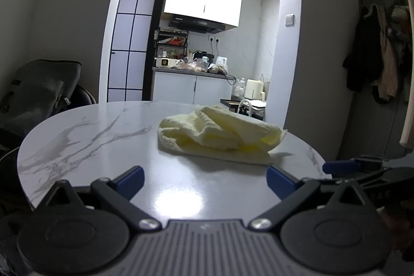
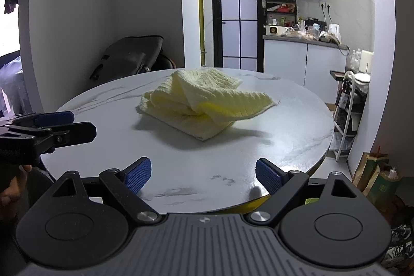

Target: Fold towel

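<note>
A pale yellow towel point(image 1: 220, 136) point(image 2: 204, 102) lies crumpled in a loose heap near the middle of a round white marble table point(image 1: 85, 144) point(image 2: 289, 136). My left gripper point(image 1: 205, 180) is open over the near table edge, a short way in front of the towel, with nothing between its blue pads. My right gripper point(image 2: 203, 173) is also open and holds nothing, short of the towel on its own side. The right wrist view shows the left gripper point(image 2: 82, 124) from the side at the table's left rim. A blue finger point(image 1: 339, 167) of the right gripper shows at the right of the left wrist view.
A dark bag point(image 1: 44, 92) point(image 2: 129, 56) rests on a chair behind the table. A kitchen counter point(image 2: 302, 39) stands beyond. A white rack point(image 2: 346, 105) and paper bags point(image 2: 375, 172) stand right of the table. Coats point(image 1: 372, 56) hang on the wall. A hand point(image 2: 10, 188) holds the left gripper.
</note>
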Available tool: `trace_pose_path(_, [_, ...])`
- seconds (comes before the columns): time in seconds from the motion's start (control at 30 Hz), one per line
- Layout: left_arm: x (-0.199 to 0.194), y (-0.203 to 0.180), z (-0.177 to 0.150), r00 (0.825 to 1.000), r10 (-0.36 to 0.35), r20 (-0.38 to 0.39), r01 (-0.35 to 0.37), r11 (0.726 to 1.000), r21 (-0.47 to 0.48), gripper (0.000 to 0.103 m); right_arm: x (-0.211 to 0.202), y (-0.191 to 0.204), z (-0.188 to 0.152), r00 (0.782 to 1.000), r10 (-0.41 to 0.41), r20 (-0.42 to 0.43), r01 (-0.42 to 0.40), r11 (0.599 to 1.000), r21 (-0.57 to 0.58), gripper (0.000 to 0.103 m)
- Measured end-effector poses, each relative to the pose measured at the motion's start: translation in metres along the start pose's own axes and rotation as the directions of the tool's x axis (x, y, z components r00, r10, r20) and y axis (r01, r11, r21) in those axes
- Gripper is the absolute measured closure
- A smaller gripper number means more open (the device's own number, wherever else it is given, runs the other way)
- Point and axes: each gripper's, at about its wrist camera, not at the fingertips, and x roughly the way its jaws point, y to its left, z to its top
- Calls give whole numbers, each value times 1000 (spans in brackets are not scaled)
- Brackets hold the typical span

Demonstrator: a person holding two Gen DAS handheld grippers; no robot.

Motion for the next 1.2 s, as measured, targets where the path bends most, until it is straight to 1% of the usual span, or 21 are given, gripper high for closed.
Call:
trace_pose_path(0.13, [-2, 5, 3, 1000, -30, 1, 30, 999, -23, 1, -1, -5, 1, 1000, 3, 9, -3, 1000, 12, 12])
trace_pose_path(0.3, [-6, 6, 8, 999, -28, 28, 28, 1000, 4, 1, -3, -13, 0, 1000, 3, 12, -3, 1000, 22, 12])
trace_pose_path(0.37, [-7, 7, 11, 999, -30, 16, 29, 999, 14, 1, -3, -15, 0, 1000, 7, 13, -7, 1000, 22, 12])
trace_pose_path(0.4, [-6, 6, 13, 999, -33, 7, 33, 999, 10, 1, -3, -16, 0, 1000, 11, 13, -11, 1000, 21, 12])
trace_pose_path(0.5, [-11, 7, 22, 999, -42, 12, 42, 999, -26, 1, -3, -19, 1, 999, 31, 14, -31, 999, 15, 12])
trace_pose_path(0.63, [-14, 4, 30, 1000, -13, 16, 14, 999, -46, 1, -4, -24, 5, 998, 62, 16, -62, 998, 14, 12])
trace_pose_path(0.7, [-14, 2, 33, 1000, 6, 8, -6, 999, -46, 3, -4, -28, 7, 997, 81, 18, -81, 997, 15, 12])
trace_pose_path(0.87, [-15, -7, 35, 1000, 19, 2, -19, 1000, -24, 9, 2, -39, 12, 993, 116, 11, -117, 992, 43, 13])
trace_pose_path(0.9, [-15, -8, 35, 1000, 17, 2, -17, 1000, -23, 10, 3, -41, 14, 993, 121, 8, -121, 991, 51, 14])
trace_pose_path(0.93, [-14, -10, 35, 1000, 15, 2, -15, 1000, -23, 11, 4, -43, 14, 993, 122, 7, -122, 991, 55, 18])
trace_pose_path(1.0, [-11, -15, 35, 1000, 16, 3, -16, 1000, -16, 15, 5, -45, 16, 992, 126, 5, -126, 991, 54, 21])
trace_pose_path(1.13, [-4, -24, 35, 1000, 0, -9, -1, 1000, -4, 20, 4, -51, 14, 991, 132, -3, -131, 990, 56, 23])
trace_pose_path(1.2, [0, -34, 35, 1000, -9, -15, 10, 1000, 20, 23, 1, -54, 13, 992, 125, -6, -124, 991, 51, 23])
